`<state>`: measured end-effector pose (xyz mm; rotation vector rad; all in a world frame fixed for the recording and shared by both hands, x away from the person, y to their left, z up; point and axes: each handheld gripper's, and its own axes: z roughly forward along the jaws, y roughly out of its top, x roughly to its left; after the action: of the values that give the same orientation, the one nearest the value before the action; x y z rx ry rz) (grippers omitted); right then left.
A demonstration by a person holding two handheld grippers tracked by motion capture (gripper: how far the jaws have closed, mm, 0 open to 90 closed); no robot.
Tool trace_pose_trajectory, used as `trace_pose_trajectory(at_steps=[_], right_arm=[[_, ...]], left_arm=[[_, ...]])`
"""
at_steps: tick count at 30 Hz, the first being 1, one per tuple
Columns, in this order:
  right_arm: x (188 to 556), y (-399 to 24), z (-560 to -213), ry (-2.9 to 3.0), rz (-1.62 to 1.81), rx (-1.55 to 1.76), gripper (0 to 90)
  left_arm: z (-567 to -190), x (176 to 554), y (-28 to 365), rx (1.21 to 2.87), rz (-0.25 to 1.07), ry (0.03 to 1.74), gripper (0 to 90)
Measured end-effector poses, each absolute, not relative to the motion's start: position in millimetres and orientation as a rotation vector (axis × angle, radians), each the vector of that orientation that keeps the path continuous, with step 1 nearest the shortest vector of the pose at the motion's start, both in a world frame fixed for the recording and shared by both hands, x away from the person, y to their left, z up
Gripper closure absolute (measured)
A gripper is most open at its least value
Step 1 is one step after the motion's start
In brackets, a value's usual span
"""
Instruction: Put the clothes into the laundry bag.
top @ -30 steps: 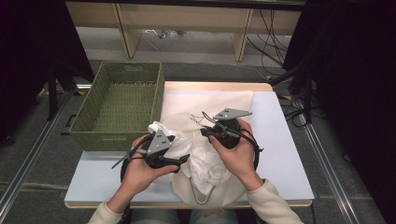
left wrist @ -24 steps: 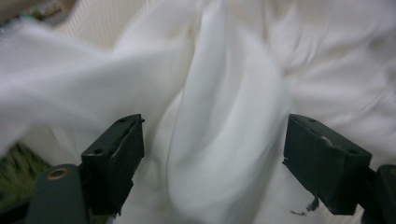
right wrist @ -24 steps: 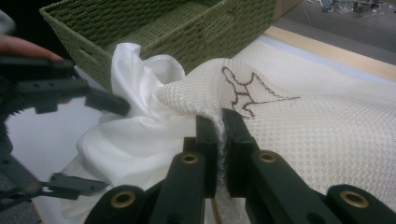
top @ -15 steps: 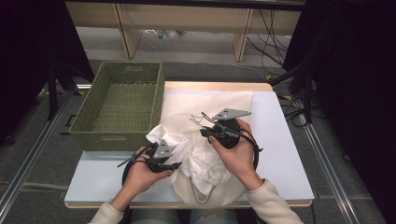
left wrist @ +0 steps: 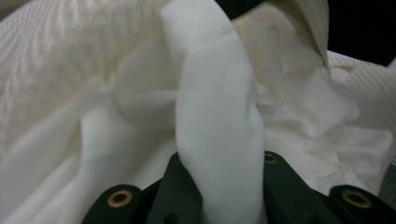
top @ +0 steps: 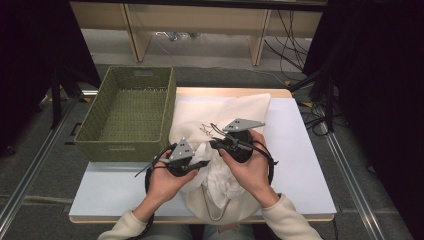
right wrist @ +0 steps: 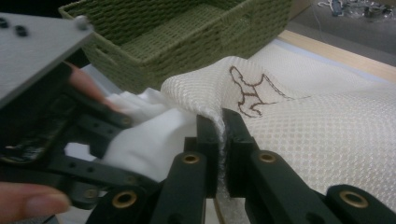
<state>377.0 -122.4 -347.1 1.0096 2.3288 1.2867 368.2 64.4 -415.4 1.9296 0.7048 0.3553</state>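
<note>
The green woven basket (top: 131,116) is standing empty at the left of the white table (top: 300,165), its near wall just beside the work. Next to it, the left gripper (top: 200,163) is being held low over the heap, and its 2 jaws have just been closing; in the left gripper view they are now seen pinched tight on a soft fold of the white cloth (left wrist: 217,126), which is rising between them as a thick upright roll. That cloth is being drawn from the mouth of the cream mesh laundry bag (top: 235,107), which is lying flat in the middle of the table with its long axis running from the person's edge away toward the far edge. To the right, the right gripper (top: 216,144) is clamped shut on the bag's rim, a thin ridge of honeycomb mesh being squeezed between its jaws (right wrist: 219,126), beside a brown stitched mark (right wrist: 250,93). The 2 grippers are nearly touching, so the cloth is lying directly between them, and the basket is lying to the left and farther away, nearer the left hand. The cloth is looking crumpled, plain and limp; most of it is still bunched in the bag's opening.
</note>
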Motion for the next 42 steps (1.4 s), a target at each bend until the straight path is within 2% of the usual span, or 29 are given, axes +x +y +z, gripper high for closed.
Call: trace_pose_trajectory(at_steps=[4,6,12,14,17,18,21,24,35,42], right_arm=[[376,-122,-345,2.332,1.298,0.971,87.5],[377,-126,-344,2.330,1.297,0.986,87.5],[383,-128,-350,2.340,1.263,1.068,87.2],[385,-128,-354,2.346,1.252,1.080,87.1],[387,-129,-353,2.344,1.256,1.061,87.0],[387,-129,-353,2.344,1.256,1.061,87.0],[387,-131,-352,2.334,1.249,1.068,87.0],[388,-132,-351,2.334,1.254,1.042,87.0],[387,-132,-351,2.331,1.252,1.072,86.9],[386,-133,-349,2.324,1.249,1.082,86.8]], left_arm=[[-413,377,58,1.933,0.400,0.699,84.9],[-423,391,54,1.956,0.456,0.721,84.1],[-455,409,50,1.976,0.448,0.792,80.4],[-456,408,50,1.968,0.455,0.790,75.2],[-449,400,54,1.974,0.456,0.763,61.8],[-446,397,56,1.979,0.469,0.746,61.8],[-434,381,65,1.980,0.498,0.710,46.0],[-425,370,72,1.969,0.503,0.679,39.8],[-407,355,93,1.940,0.528,0.695,33.9],[-409,356,99,1.952,0.552,0.707,34.2]])
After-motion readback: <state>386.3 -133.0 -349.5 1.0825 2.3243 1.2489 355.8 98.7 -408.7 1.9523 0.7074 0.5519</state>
